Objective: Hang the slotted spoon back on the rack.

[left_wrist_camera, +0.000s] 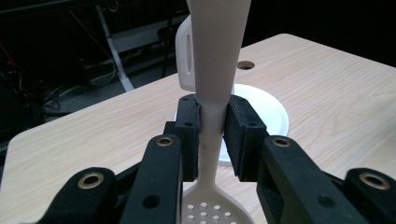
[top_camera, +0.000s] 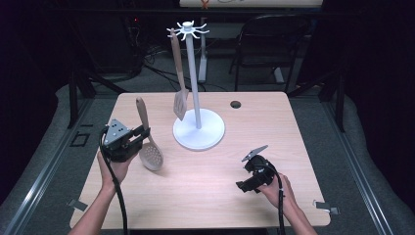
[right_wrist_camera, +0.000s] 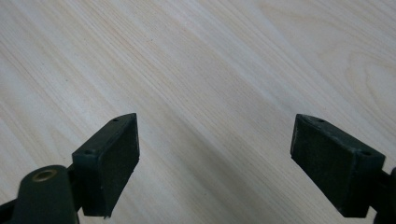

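Dark room w/ chairs and cables is sitting behind a pale wood surface (top_camera: 205, 171). High view: white utensil stand (top_camera: 198, 128) is standing near the surface's middle, w/ a slotted spatula (top_camera: 180, 78) hanging off one of its top hooks. Left hand-held gripper (top_camera: 139, 134) is clamping the handle of a perforated spoon (top_camera: 148, 142), handle end pointing up, bowl hanging low near the surface, left of the stand base. Right hand-held gripper (top_camera: 247, 185) is sitting low at the near right, well apart from everything.

Left gripper view: jaws are pressing both sides of the spoon's (left_wrist_camera: 215, 116) thin neck, just above the bowl w/ its holes; stand base (left_wrist_camera: 275, 116) and spatula blade (left_wrist_camera: 187, 60) are showing beyond.

Right gripper view: jaws are standing wide apart over bare wood (right_wrist_camera: 210, 93), nothing btwn them.

Judgement: work looks like hanging the spoon on the stand next to the spatula. Risks:
- Grip is sitting low on a narrow, smooth neck, so the long handle could be pivoting in the pads while being carried, throwing off aim at the hook.
- Whether the handle end has a hanging hole can't be told from these pics; a missed hook means a dropped spoon.
- Bumping the hanging spatula or the pole could be swinging the spatula off or rocking the stand, esp. w/ the right gripper not bracing the base.
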`<state>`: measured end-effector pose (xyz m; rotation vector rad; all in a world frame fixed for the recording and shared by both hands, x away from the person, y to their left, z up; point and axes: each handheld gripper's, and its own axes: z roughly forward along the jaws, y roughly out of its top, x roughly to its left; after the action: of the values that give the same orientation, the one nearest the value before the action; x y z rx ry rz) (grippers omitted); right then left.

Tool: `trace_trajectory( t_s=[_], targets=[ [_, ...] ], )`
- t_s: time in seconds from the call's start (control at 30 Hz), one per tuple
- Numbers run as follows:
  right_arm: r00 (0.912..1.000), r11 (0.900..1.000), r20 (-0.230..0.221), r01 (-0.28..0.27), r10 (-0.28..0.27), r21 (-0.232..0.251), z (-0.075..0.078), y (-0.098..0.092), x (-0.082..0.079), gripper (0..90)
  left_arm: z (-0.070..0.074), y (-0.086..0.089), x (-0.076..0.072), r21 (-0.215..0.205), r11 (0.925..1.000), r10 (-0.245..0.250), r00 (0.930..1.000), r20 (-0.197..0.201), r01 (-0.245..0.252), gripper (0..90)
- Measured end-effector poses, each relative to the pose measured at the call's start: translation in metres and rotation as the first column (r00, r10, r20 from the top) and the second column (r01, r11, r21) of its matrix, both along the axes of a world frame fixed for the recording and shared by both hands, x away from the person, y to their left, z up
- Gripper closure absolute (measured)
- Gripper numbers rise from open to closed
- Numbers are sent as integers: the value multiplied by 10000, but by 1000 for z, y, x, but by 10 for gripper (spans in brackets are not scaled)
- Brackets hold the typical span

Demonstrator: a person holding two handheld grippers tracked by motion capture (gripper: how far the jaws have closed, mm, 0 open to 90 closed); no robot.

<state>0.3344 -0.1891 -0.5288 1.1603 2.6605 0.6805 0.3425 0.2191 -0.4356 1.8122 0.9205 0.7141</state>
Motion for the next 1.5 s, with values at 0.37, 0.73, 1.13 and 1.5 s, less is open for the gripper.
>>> trace_trajectory(
  t_s=[0.37, 0.73, 1.13, 1.5],
  targets=[
    [9999, 10000, -104, -39, 39, -77, -1, 0, 1, 155, 18, -14, 17, 189, 9996, -217, 9998, -32, 217, 760],
    [9999, 9998, -86, -61, 60, -169, -1, -1, 1, 155, 35, -25, 33, 406, 9982, -431, 9988, -241, 441, 760],
    [10000, 9999, -50, -53, 52, -133, -1, -1, 1, 155, 50, -40, 49, 503, 9972, -542, 9982, -258, 554, 759],
    [10000, 10000, 21, 33, -33, 32, -1, -2, 1, 154, 69, -52, 64, 401, 9977, -538, 9985, -141, 543, 760]
  ],
)
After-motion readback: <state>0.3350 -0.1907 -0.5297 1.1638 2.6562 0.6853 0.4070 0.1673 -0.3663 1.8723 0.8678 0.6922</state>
